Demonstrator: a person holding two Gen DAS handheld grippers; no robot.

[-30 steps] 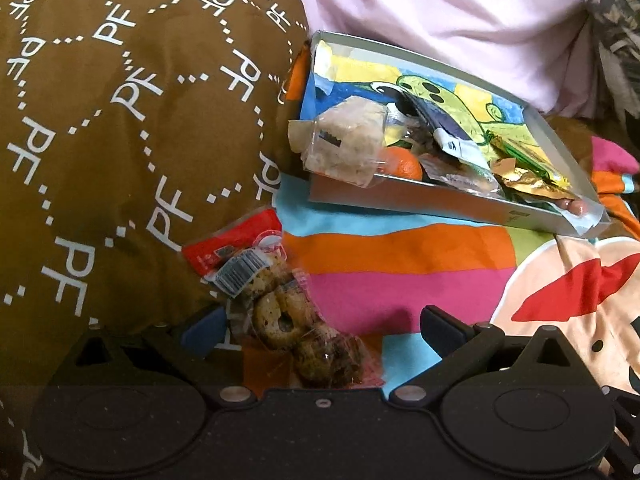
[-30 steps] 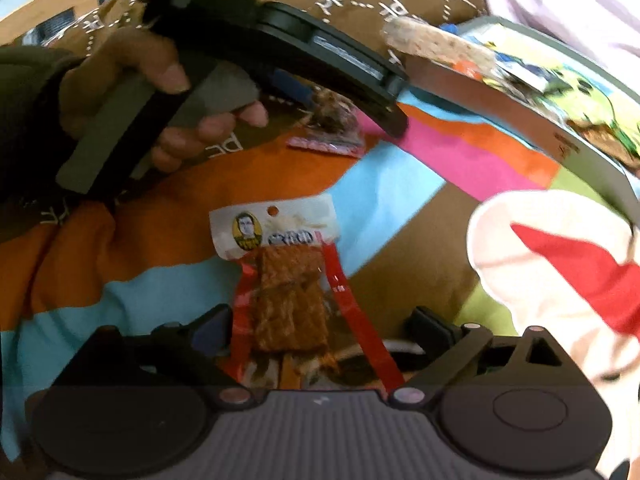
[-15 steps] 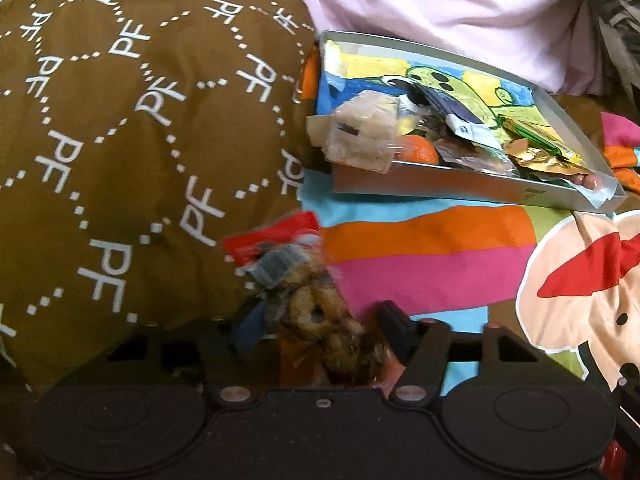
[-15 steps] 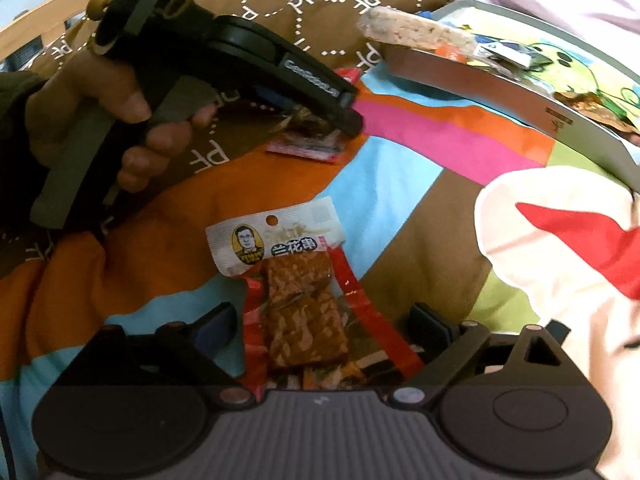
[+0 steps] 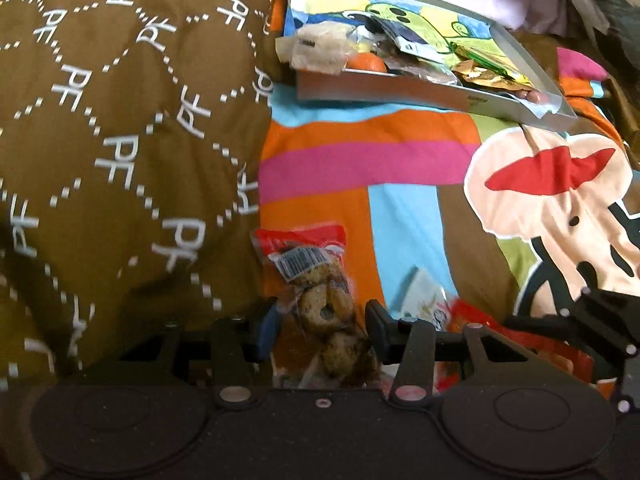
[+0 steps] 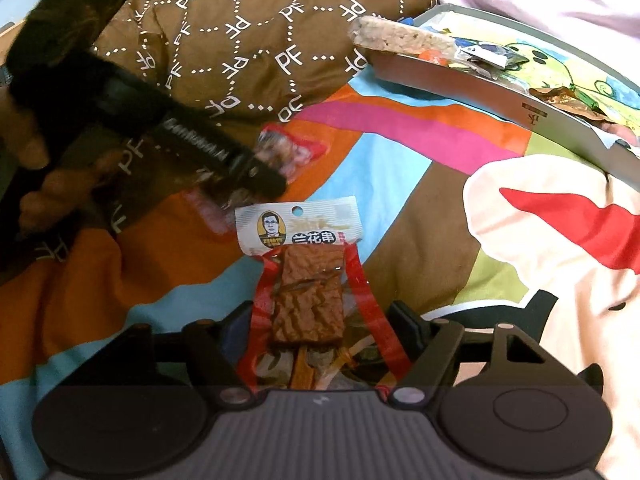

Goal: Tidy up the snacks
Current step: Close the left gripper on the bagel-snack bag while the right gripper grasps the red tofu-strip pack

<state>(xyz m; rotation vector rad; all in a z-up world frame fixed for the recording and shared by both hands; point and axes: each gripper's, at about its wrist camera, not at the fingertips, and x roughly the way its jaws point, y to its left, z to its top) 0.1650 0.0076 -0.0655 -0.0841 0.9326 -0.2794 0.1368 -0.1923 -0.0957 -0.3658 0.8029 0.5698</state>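
The cookie pack's lower end, between the closing left jaws, is hidden behind the gripper body. The jerky pack's bottom, between the closing right jaws, is likewise hidden. Left of the right jaws, the left gripper and hand are motion-blurred. The box's far end, up right, is cut off.

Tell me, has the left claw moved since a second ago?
Yes. In the left wrist view the left claw now sits farther from the snack tray and has carried the red-topped snack packet rightward, off the brown quilt, jaws closing on it.
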